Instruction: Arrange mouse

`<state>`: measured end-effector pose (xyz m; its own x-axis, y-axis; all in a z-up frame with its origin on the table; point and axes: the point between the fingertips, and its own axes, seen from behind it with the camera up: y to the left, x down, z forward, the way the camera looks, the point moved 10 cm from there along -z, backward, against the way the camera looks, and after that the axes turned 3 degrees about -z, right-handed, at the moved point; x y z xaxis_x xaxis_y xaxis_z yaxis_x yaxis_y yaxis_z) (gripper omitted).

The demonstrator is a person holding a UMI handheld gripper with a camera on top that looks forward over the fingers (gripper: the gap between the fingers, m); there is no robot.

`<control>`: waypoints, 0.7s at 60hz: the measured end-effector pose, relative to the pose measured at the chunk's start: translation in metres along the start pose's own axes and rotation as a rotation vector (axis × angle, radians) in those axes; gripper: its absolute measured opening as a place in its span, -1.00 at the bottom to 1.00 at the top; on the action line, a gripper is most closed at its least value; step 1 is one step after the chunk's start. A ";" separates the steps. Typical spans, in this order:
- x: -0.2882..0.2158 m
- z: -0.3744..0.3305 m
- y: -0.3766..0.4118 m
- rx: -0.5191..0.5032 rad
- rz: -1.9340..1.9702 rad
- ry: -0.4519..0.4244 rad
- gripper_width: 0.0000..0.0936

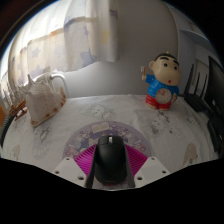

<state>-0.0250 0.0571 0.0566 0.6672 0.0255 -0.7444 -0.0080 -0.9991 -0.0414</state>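
A black computer mouse (110,158) sits between my two fingers, its front pointing away from me. My gripper (110,172) is shut on it: the magenta pads (82,160) touch its left and right sides with no gap. The mouse's underside and what is directly below it are hidden. Just beyond the mouse, a round pale purple patterned mat (108,128) lies on the table.
The table has a white patterned cloth (60,135). A white teapot-like jug (42,97) stands far left. A cartoon boy figurine (160,82) in a red shirt stands far right. A dark object (212,85) is at the right edge, and a wall is behind.
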 end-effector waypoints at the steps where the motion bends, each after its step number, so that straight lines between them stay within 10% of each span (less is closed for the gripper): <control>1: 0.002 0.001 0.000 -0.004 0.004 0.010 0.04; 5: 0.002 -0.003 0.000 -0.007 0.013 0.022 0.26; 8: -0.004 -0.017 -0.002 0.006 0.020 0.028 0.83; 42: -0.008 -0.312 0.051 0.006 0.024 0.063 0.82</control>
<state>0.2020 -0.0048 0.2686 0.7126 -0.0013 -0.7015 -0.0289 -0.9992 -0.0276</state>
